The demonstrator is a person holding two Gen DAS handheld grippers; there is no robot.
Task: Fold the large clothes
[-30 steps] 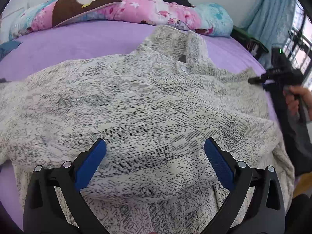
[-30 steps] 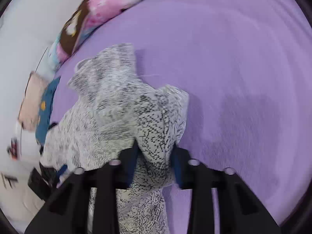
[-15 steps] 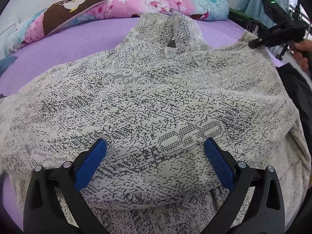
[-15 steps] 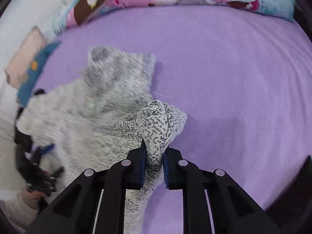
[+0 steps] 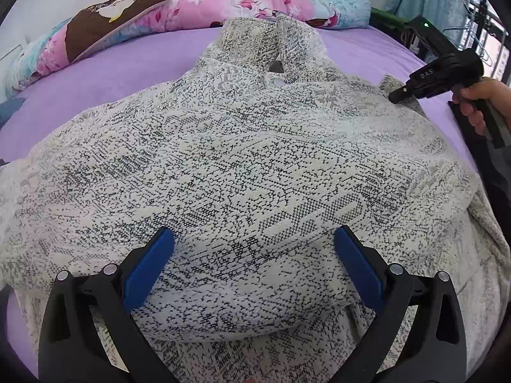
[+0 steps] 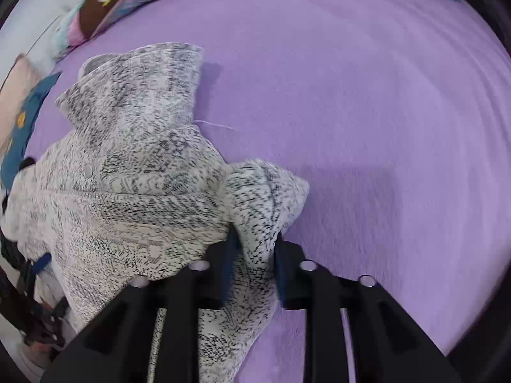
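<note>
Bed w/ purple sheet, seen in both views. Speckled white-and-black knit garment lies spread over most of the near side, collar end toward the far edge. Along the far edge: pink floral bedding, a brown cushion resting on its left part, light-blue piece at the right end. Blue item at the sheet's left edge, can't tell what. Right side of sheet bare.
</note>
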